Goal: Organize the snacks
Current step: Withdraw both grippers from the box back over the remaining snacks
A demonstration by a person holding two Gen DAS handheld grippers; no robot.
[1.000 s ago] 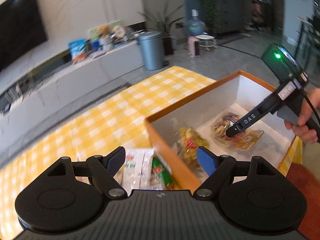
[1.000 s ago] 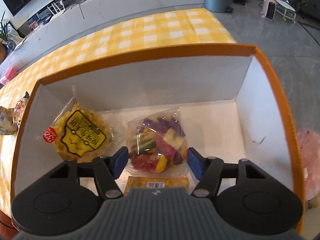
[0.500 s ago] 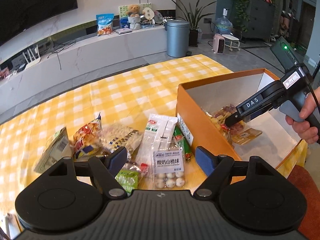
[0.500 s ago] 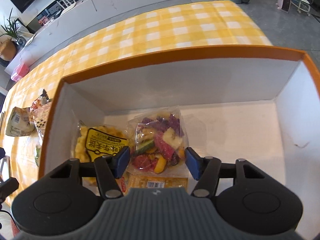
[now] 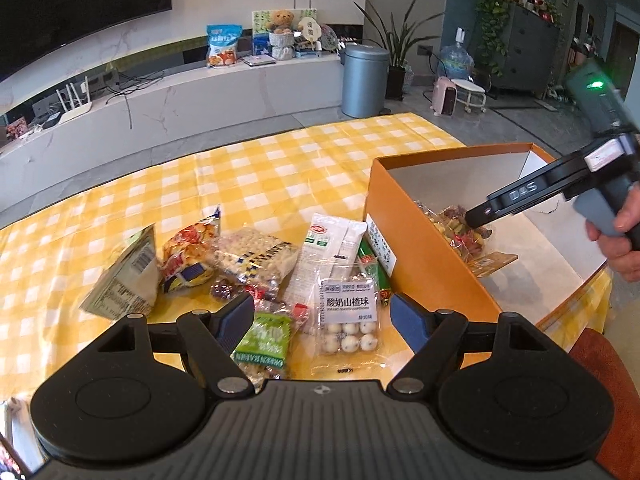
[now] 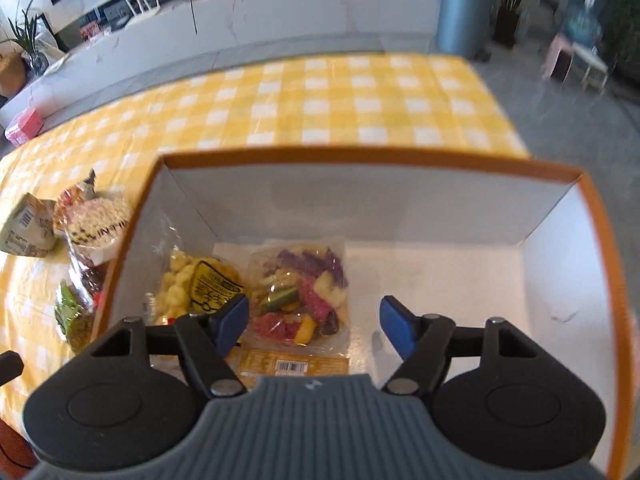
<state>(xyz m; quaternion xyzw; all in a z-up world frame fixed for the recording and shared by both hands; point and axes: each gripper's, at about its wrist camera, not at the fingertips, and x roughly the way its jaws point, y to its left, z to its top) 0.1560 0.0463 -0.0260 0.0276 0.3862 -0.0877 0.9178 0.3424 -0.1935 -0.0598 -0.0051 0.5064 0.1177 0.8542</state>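
I have a table under a yellow checked cloth (image 5: pixel 256 184) in front of me. On its right half stands the orange box (image 5: pixel 416 256), white inside and open at the top. Two snack packs lie on the box floor against its left wall: a yellow puffed-corn bag (image 6: pixel 200 284) at far left and, just right of it, a clear bag of mixed vegetable crisps (image 6: pixel 304 292) with an orange label strip on its near edge.

Left of the box, on the cloth, the remaining snacks sit in a loose pile: a grey-green pouch (image 5: pixel 124 280) leaning at far left, a red and yellow bag (image 5: pixel 190 252), a pale cracker bag (image 5: pixel 256 260), a white sachet (image 5: pixel 330 248) beside the box wall, a green raisin pack (image 5: pixel 264 336) and a clear pack of white yogurt balls (image 5: pixel 348 320) nearest me.

My right gripper (image 6: pixel 314 320) hangs over the box interior; its jaws have just been opening, released, above the vegetable crisps without pressing them. My left gripper (image 5: pixel 322 316) hovers over the pile, fingers spread wide and empty, the yogurt balls below the gap.
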